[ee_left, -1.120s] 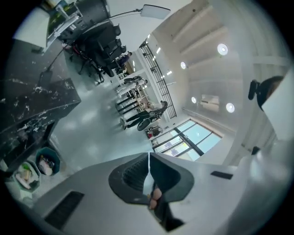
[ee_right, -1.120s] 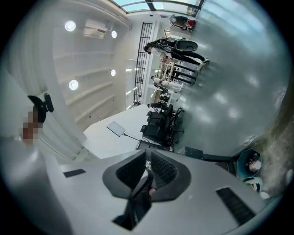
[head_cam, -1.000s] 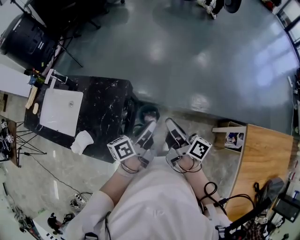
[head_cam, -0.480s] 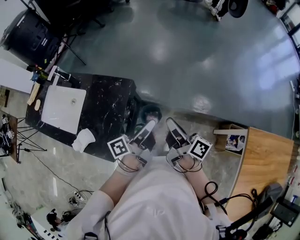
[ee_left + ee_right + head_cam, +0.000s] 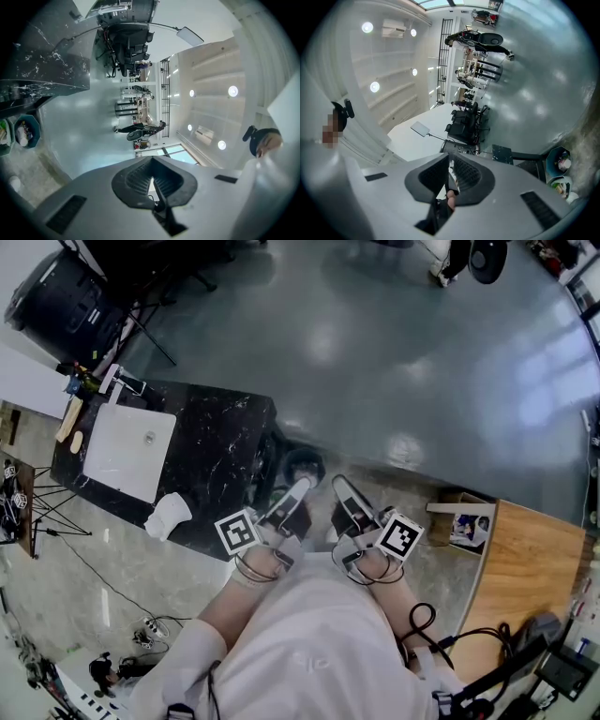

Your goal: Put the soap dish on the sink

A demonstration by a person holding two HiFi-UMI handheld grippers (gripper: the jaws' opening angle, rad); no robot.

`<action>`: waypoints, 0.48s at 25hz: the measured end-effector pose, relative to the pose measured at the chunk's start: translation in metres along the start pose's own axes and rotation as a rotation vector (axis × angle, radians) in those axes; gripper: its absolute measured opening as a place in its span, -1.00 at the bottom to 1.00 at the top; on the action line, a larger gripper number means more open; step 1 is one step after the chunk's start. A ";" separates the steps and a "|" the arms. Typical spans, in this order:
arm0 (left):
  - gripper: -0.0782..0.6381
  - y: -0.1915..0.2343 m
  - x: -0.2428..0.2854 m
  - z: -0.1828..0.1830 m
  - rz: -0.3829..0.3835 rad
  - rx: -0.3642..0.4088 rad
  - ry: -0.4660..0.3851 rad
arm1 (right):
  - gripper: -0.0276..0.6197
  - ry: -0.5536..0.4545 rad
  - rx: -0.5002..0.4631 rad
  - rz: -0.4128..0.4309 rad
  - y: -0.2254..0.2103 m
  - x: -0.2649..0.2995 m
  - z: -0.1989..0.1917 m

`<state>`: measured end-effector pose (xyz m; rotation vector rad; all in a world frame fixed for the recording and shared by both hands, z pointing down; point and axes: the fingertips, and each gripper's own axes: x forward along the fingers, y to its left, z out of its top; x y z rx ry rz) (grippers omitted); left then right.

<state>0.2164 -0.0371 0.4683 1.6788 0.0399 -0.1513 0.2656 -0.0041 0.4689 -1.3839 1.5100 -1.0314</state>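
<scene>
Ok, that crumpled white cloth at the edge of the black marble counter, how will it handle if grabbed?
The crumpled white cloth shows soft folds and no fixed shape, so it is probably floppy and would drape from a pinch. It looks light for its bulk. It lies at the edge of the black marble counter; a push might slide it off.

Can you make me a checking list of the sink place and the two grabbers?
Surface: black marble counter with a white sink set in it.
Job's things: soap dish not made out; items beside the sink too small.
Clutter: white cloth at the counter's edge.
Grippers: left gripper and right gripper both shut, empty, off the counter.
Cables: black cable near the right wrist; cord on the floor.
Surroundings: grey floor, wooden table, bin.
</scene>
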 end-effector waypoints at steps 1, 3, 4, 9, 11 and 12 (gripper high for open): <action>-0.76 0.001 -0.001 0.001 0.005 0.002 -0.001 | -0.77 0.001 0.001 0.001 0.000 0.001 0.000; -0.76 0.004 -0.002 0.002 0.013 -0.001 -0.008 | -0.77 0.004 0.002 0.002 0.001 0.002 -0.001; -0.76 0.005 -0.003 0.004 0.016 -0.004 -0.013 | -0.77 0.005 0.002 0.001 0.000 0.002 -0.001; -0.76 0.009 -0.004 0.003 0.031 -0.005 -0.009 | -0.77 -0.001 0.005 -0.009 -0.003 0.001 -0.001; -0.76 0.011 -0.006 0.002 0.041 -0.007 -0.004 | -0.77 -0.001 0.004 -0.009 -0.003 0.002 -0.003; -0.76 0.013 -0.007 0.003 0.046 -0.008 -0.003 | -0.77 0.000 0.004 -0.008 -0.003 0.003 -0.003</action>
